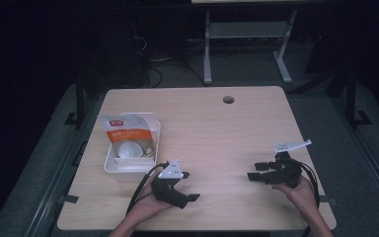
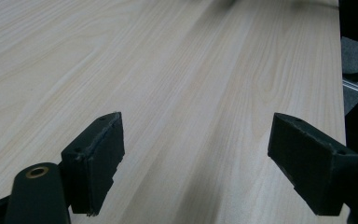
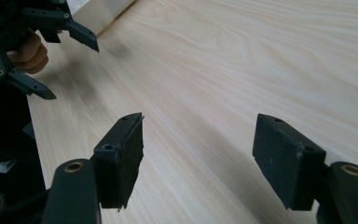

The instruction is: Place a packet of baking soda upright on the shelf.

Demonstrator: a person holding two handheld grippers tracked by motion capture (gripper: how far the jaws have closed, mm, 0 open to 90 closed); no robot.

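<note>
Surface (image 1: 217,128): pale wood, bare at centre.
Tray (image 1: 111,165): white, at the left side; long axis runs front to back.
Bag (image 1: 128,132): orange-and-white, lying in the tray with a white round item showing through it.
Left gripper (image 1: 190,186): jaws spread, empty; just beside the tray's near right corner, pointing right, away from it.
Right gripper (image 1: 256,171): jaws spread, empty; well apart from the tray, pointing left toward it.
Judgement: left hand is nearer to the bag; tray lies to its upper left.

The orange packet's (image 1: 127,134) printed label is too small to read.
</note>
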